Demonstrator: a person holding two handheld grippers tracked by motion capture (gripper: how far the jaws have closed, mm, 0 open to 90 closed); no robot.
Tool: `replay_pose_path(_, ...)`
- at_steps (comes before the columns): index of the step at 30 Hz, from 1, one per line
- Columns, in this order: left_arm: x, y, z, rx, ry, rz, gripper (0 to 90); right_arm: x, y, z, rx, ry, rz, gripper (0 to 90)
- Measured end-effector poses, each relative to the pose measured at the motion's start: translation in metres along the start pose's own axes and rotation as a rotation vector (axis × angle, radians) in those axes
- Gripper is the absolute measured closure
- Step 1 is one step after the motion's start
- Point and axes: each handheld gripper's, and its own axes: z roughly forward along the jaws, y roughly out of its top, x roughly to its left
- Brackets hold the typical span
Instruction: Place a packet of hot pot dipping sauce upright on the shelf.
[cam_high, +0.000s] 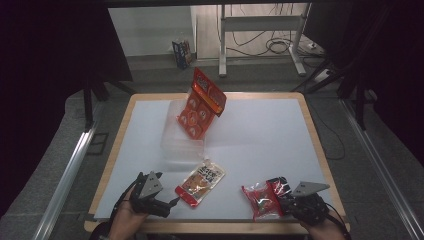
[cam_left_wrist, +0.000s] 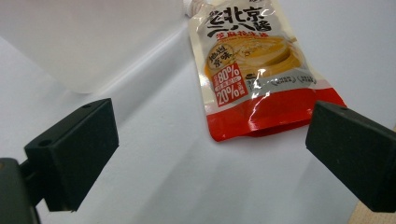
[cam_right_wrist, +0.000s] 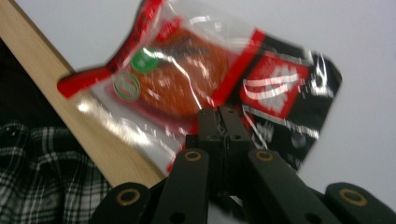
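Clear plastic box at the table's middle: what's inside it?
An orange multi-pack of snacks stands tilted in the clear plastic box, its top above the rim. The box floor beneath the pack is covered.

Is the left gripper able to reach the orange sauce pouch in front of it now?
Probably yes. The left gripper is open, and the sauce pouch lies flat on the white table just ahead, with nothing between.

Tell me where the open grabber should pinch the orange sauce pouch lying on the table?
Best bet is the pouch's flat red bottom edge, the end nearest the left gripper. The pouch lies flat with its spout end pointing away, so come in low from the near side, sliding one jaw under that thin sealed edge. The middle looks fuller and would probably slip.
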Motion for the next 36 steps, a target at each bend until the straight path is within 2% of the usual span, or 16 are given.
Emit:
replay_pose_path(3,0.0,0.0,0.0,0.002,0.002,0.002,2.4,0.0,-0.004,0.0,0.007,0.007,0.008,87.8)
replay_pose_path(4,0.0,0.0,0.0,0.001,0.002,0.002,2.4,0.001,-0.005,0.001,0.011,0.029,0.0,87.7)
replay_pose_path(5,0.0,0.0,0.0,0.001,0.002,0.002,2.4,0.001,-0.005,0.001,0.011,0.029,0.0,87.7)
replay_pose_path(8,-0.001,0.0,0.001,0.003,0.003,0.004,2.4,0.012,0.001,0.012,0.032,0.072,-0.054,87.6)
replay_pose_path(10,-0.001,0.0,0.001,0.004,0.002,0.004,2.4,0.015,0.004,0.017,0.039,0.086,-0.066,87.8)
replay_pose_path(24,-0.005,0.003,0.005,0.01,-0.006,0.016,2.5,0.016,0.015,0.031,0.008,0.064,-0.063,88.7)
replay_pose_path(36,-0.006,0.006,0.007,0.005,-0.017,0.016,2.5,0.01,0.047,0.057,-0.001,0.049,-0.095,88.8)
